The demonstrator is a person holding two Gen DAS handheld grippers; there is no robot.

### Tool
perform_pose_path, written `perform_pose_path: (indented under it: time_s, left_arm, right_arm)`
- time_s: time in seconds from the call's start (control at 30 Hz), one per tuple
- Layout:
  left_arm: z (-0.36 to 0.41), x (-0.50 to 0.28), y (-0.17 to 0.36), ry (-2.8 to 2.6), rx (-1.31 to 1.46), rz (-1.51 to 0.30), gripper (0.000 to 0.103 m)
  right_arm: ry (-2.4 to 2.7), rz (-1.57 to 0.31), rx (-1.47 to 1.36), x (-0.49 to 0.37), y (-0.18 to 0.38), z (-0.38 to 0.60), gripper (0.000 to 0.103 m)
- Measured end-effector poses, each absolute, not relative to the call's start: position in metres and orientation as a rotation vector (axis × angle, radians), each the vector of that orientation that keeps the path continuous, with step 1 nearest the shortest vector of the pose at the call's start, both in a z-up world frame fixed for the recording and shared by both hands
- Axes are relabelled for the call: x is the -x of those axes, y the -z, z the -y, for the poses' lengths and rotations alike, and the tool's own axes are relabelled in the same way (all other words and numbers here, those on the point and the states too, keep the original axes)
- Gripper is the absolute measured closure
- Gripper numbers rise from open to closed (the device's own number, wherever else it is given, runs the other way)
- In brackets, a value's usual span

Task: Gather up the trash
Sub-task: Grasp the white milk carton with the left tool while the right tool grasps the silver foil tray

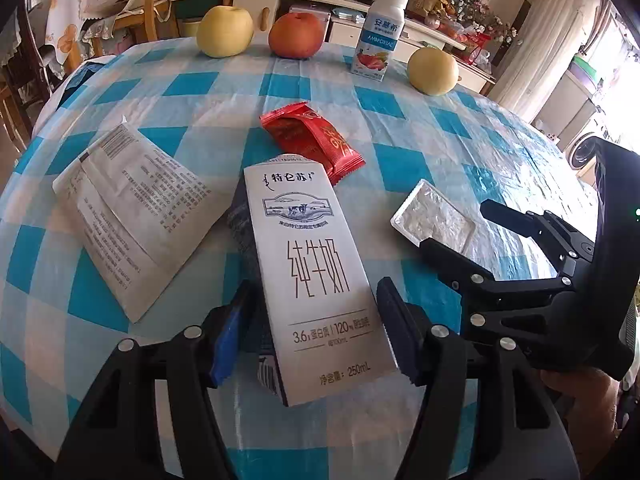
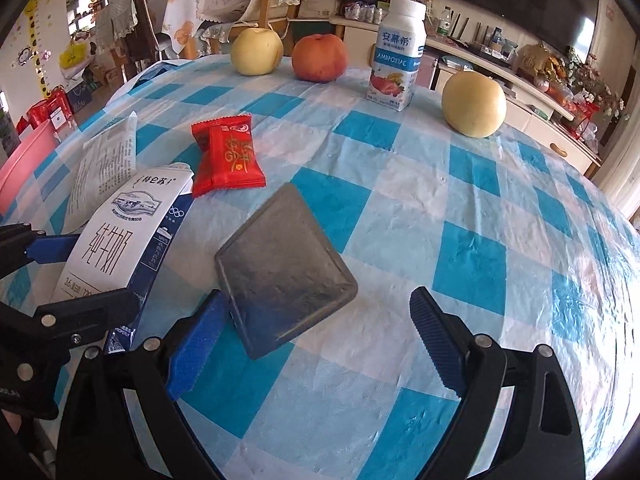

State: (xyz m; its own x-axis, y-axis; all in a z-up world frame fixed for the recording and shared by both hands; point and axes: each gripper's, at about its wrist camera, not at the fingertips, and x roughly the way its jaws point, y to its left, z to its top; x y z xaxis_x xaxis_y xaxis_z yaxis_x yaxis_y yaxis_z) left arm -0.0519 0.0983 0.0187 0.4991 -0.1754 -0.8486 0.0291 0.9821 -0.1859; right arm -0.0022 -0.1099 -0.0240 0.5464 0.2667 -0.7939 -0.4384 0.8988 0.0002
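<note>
Blue-and-white checked plastic cloth covered the surface (image 2: 400, 184). The left gripper (image 1: 312, 320) straddled the white milk carton (image 1: 308, 264). Its fingers looked clamped on the carton's long sides, with the blue pad against the dark side face. The carton sat near the front edge of the surface, its far end overlapping the red snack wrapper (image 1: 316, 140). A white printed sachet (image 1: 132, 208) lay just beside the carton on the left.

The right gripper (image 2: 320, 320) had its fingers wide apart. The flat grey foil pack (image 2: 280, 264) lay between them. The left blue pad was at the pack's near corner, contact unclear. The right pad was well clear of it, so no grip.

Along the far edge of the surface sat a yellow fruit (image 1: 225, 31), a red apple (image 1: 296, 35), a yogurt bottle (image 1: 380, 36) and a second yellow fruit (image 1: 433, 71), all upright and apart.
</note>
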Motion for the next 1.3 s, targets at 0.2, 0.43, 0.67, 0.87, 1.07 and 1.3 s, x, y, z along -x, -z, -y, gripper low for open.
perform_pose_path:
  time_s: [0.2, 0.43, 0.67, 0.87, 1.07, 1.3]
  left_arm:
    - [-0.103, 0.058, -0.023, 0.145, 0.167, -1.021, 0.046]
    - [-0.113, 0.067, -0.033, 0.157, 0.186, -0.988, 0.048]
    - [-0.122, 0.077, -0.039, 0.169, 0.209, -0.965, 0.049]
    - [-0.130, 0.086, -0.049, 0.180, 0.231, -0.931, 0.049]
    - [-0.136, 0.097, -0.053, 0.195, 0.238, -0.925, 0.049]
    - [-0.151, 0.112, -0.065, 0.199, 0.261, -0.892, 0.049]
  right_arm:
    - [-0.431, -0.881, 0.193, 0.002, 0.020, 0.108, 0.011]
    - [-0.459, -0.912, 0.214, 0.001, 0.028, 0.099, 0.012]
    - [-0.445, -0.903, 0.171, 0.001, 0.024, 0.108, 0.033]
    - [-0.445, -0.892, 0.129, 0.004, 0.020, 0.110, 0.036]
    - [-0.442, -0.846, 0.060, 0.014, 0.007, 0.116, 0.037]
    - [-0.452, -0.808, 0.009, 0.031, -0.008, 0.118, 0.037]
